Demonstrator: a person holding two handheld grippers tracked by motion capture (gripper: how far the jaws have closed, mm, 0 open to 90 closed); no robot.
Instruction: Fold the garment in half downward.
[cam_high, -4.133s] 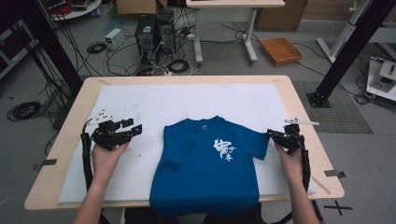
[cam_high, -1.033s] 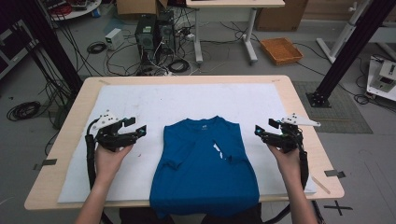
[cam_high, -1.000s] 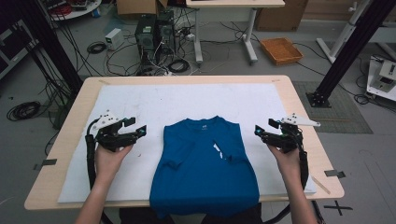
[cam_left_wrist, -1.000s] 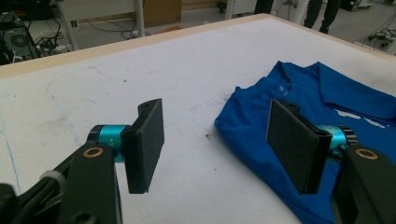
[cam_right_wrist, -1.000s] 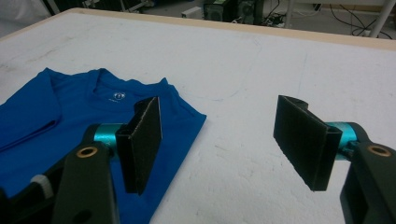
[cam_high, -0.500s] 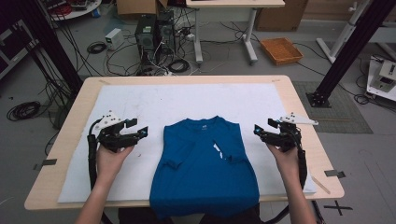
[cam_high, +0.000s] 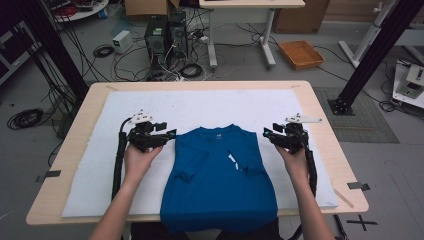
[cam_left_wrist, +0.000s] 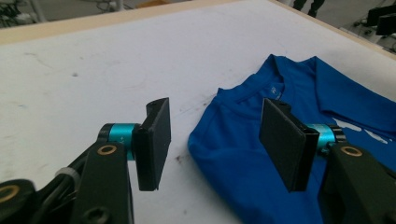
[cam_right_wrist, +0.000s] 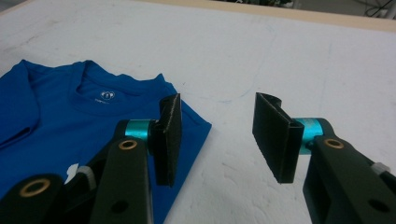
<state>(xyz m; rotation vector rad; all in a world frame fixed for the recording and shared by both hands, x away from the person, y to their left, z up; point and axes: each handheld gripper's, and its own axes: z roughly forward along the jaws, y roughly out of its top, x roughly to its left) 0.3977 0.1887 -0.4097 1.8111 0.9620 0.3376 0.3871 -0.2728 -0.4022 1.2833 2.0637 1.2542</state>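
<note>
Both grippers have come closer to the blue T-shirt (cam_high: 220, 180) since a second ago, each one moving inward toward a shoulder of it, and their jaws have just been closing a little with no cloth pressed between them. The left gripper (cam_left_wrist: 212, 140) has its jaws open, and the left shoulder corner of the shirt lies in the gap between the two black pads (cam_left_wrist: 154, 140), not touched by them. The right gripper (cam_right_wrist: 219, 137) is open too; one pad (cam_right_wrist: 170, 137) hangs over the edge of the right shoulder, the other one over the bare cover, and I cannot tell if the first pad touches the cloth.

In the high view the left gripper (cam_high: 167, 135) and the right gripper (cam_high: 270, 135) are held by hands just beside the shirt's two shoulders. The shirt lies flat on a white cover (cam_high: 200, 107) that is spread over a wooden table (cam_high: 320, 125), with both sleeves folded inward, the collar pointing away from the person and the hem hanging over the near edge. Behind the table, on a grey floor, stand computers (cam_high: 162, 37) with many cables, a second desk and an orange tray (cam_high: 301, 54)
</note>
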